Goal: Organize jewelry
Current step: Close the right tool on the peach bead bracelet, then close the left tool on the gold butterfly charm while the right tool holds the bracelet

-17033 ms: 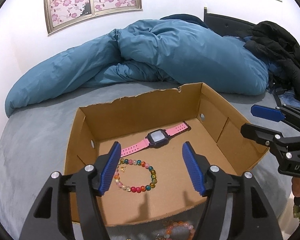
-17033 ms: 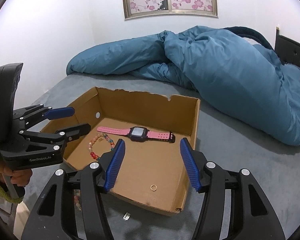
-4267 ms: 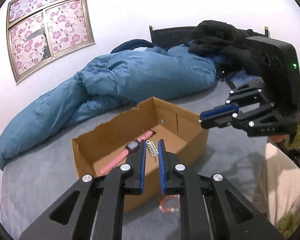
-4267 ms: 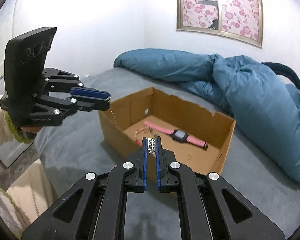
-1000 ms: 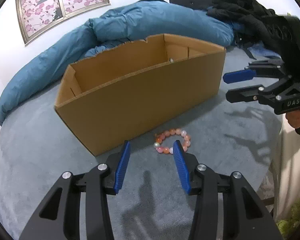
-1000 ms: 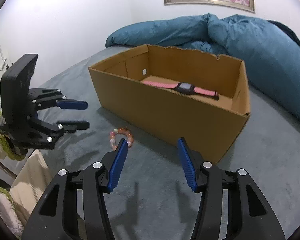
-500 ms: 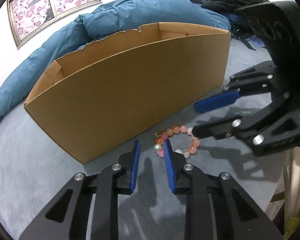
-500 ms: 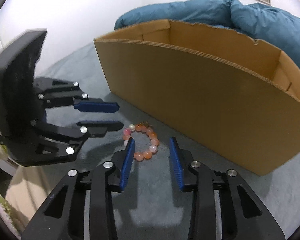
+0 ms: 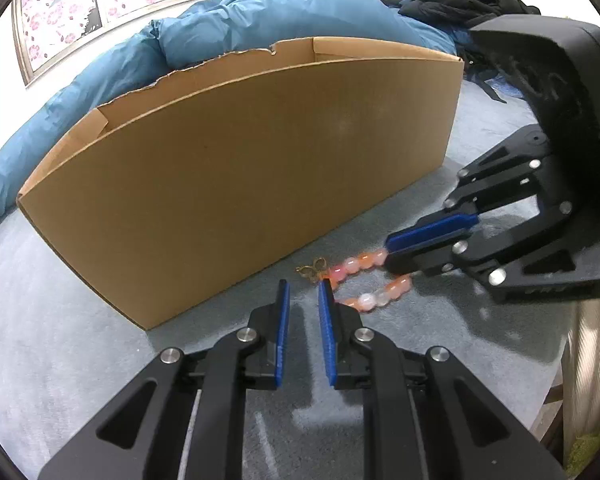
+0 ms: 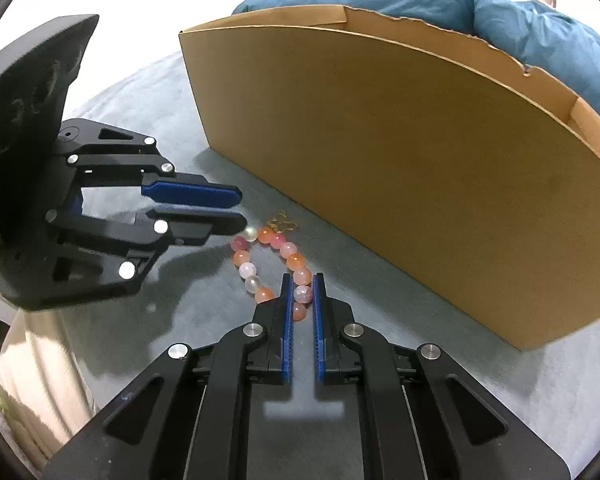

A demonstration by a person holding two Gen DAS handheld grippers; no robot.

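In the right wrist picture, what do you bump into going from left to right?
Left gripper → bead bracelet → cardboard box → blue duvet.

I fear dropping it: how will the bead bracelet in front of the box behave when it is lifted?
The bead bracelet lies in a loose, uneven loop, so it will probably hang limp. Its beads look round and glossy, so they may slip from a pinch. The small gold charm will likely dangle.
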